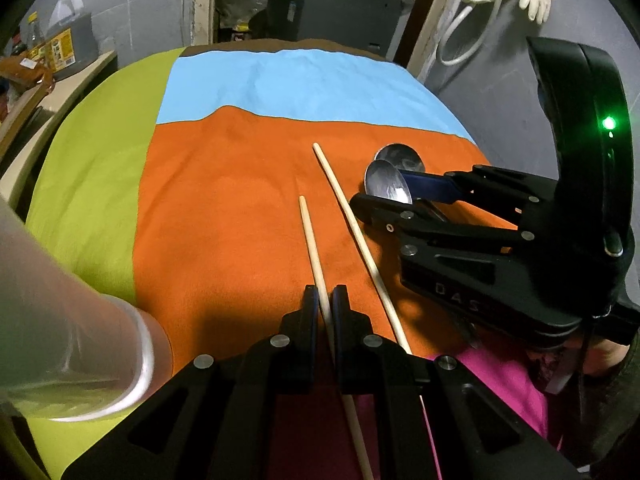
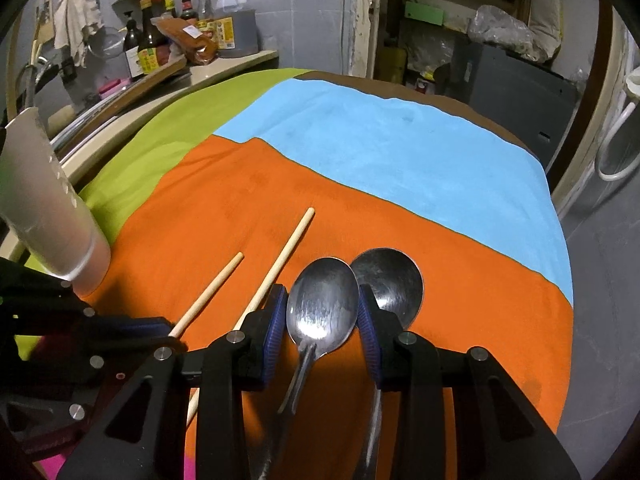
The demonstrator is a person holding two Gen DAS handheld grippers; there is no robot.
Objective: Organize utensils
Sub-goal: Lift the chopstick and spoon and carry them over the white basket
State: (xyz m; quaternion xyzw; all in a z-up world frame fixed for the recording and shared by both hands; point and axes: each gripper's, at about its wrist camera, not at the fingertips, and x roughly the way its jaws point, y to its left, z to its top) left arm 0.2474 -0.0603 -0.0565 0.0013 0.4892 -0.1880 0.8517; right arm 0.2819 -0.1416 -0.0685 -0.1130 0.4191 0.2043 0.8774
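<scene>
Fingers of left gripper (image 1: 326, 306) pinch near chopstick (image 1: 310, 236), tip raised over orange cloth (image 1: 224, 208). Right gripper (image 2: 322, 320) fingers press bowl of near spoon (image 2: 322, 304); second spoon (image 2: 390, 280) lies just right, second chopstick (image 2: 288, 242) just left. Step: both utensils gripped. Next, probably: carry to frosted cup (image 2: 44, 208) at left and drop in upright.
</scene>
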